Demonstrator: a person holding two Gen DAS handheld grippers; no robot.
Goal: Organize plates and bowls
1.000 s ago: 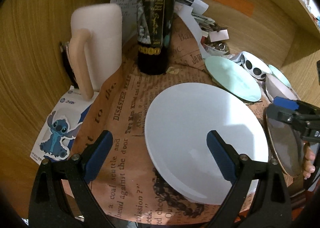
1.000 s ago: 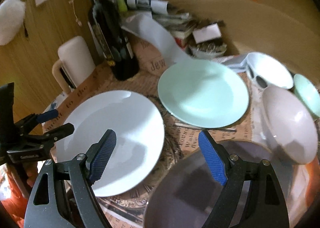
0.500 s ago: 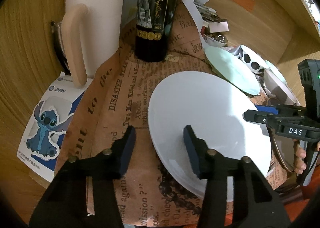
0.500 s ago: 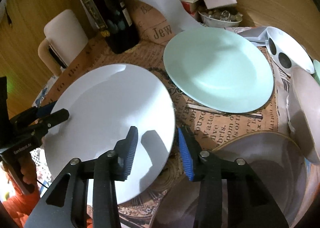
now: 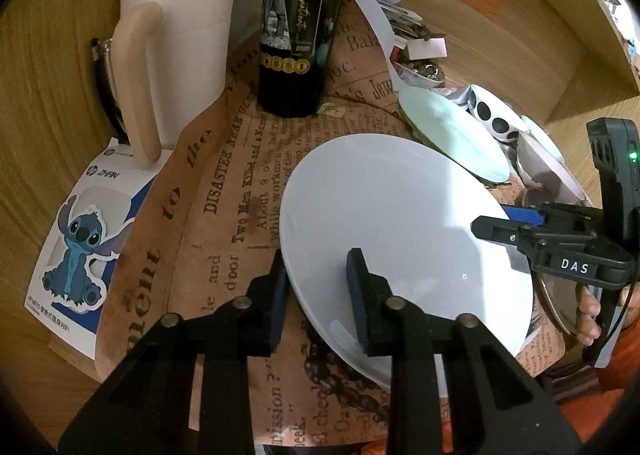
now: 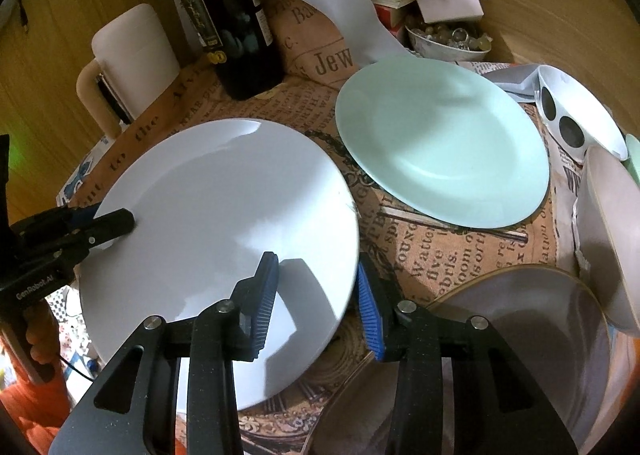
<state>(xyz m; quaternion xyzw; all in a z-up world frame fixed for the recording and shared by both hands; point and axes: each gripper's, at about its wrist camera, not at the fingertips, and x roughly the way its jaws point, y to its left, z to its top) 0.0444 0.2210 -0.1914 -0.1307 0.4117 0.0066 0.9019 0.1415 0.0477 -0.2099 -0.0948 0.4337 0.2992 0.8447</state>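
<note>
Centrally, on a newspaper-print table cover (image 5: 224,191), a white plate (image 6: 224,231) is bracketed at opposite edges by two hand-held tongs. The left gripper (image 5: 318,297) is narrowed over the rim at the plate's 7 o'clock edge in its own view, one blue pad below the rim, one above; whether the pads are pressing cannot be told. The right gripper (image 6: 316,301) is likewise narrowed over the rim at 5 o'clock in its view, and firm contact cannot be confirmed there either. A mint green plate (image 6: 440,139) lies at 2 o'clock from the white one, well clear. A grey gold-rimmed plate (image 6: 532,327) sits at 4 o'clock, with a beige bowl (image 6: 612,231) and a white bowl with black dots (image 6: 576,115) beyond. A dark wine bottle (image 5: 300,27) and a cream jug (image 5: 180,43) stand at 11 o'clock. For a clean lift, both grips should be closed evenly, the plate kept level, and the bottle avoided.
</note>
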